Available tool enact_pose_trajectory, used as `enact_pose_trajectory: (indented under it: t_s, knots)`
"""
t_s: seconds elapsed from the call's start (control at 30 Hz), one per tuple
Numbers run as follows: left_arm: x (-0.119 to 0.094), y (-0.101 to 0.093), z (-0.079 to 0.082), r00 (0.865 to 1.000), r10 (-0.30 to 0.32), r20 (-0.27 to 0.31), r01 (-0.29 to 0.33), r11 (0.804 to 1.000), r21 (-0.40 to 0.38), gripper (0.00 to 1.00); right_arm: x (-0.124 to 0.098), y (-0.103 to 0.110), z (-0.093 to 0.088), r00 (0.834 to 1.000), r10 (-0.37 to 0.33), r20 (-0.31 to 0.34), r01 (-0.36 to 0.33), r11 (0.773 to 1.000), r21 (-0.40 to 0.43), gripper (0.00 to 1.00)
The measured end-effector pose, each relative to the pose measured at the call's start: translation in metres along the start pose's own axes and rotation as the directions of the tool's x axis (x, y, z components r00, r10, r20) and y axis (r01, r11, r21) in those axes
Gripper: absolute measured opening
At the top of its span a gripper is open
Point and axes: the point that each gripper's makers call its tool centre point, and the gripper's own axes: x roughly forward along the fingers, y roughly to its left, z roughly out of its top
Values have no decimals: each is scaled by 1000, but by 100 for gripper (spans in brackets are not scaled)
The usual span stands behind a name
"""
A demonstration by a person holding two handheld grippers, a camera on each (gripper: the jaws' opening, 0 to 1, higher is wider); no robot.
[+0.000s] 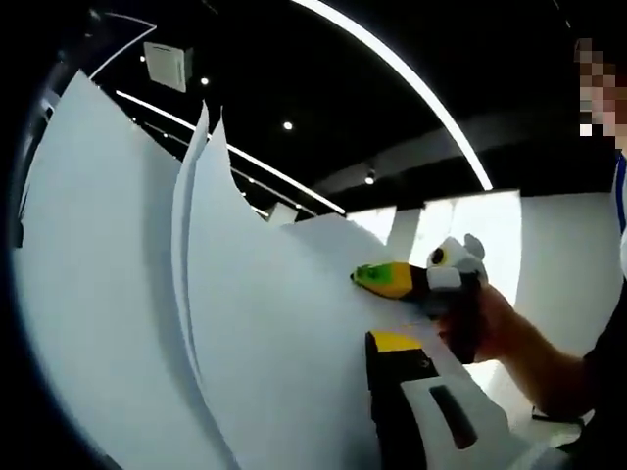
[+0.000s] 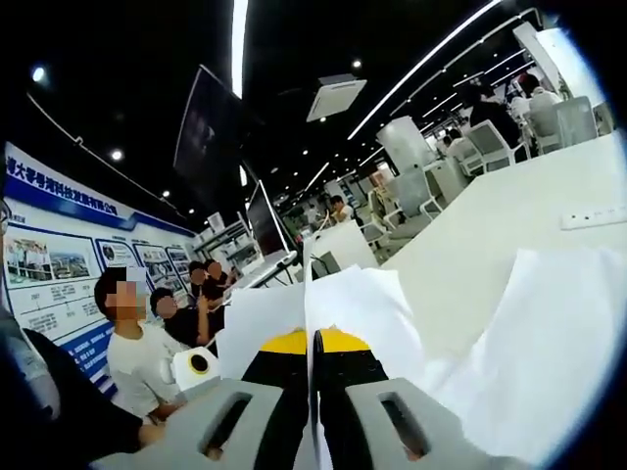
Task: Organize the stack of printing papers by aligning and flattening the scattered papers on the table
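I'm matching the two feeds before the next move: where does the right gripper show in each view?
Left gripper view: the right gripper sits right of centre, its yellow-green tips at the edge of the paper sheets.
Right gripper view: it rises from bottom centre, jaws closed on a sheet edge.
Shared landmark: the upright white paper sheets.

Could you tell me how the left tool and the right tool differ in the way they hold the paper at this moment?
In the right gripper view, the right tool is shut on the papers, pinching an edge between both jaws. In the left gripper view, the left tool shows one jaw, lying against the sheets, so its grip is unclear. The right tool enters there from the side. Both have yellow tips.
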Motion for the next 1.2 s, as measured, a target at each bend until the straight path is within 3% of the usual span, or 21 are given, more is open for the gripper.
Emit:
enact_pose_trajectory:
  t_s: [0.5, 1.2]
  knots:
    - [0, 2, 0, 1000, 1, -1, -1, 1000, 27, 9, 3, -2, -4, 1000, -6, -15, 6, 1000, 0, 0]
    - [-1, 3, 0, 1000, 10, -6, -10, 1000, 18, 6, -6, -9, 2, 999, -41, 1, 41, 999, -20, 5]
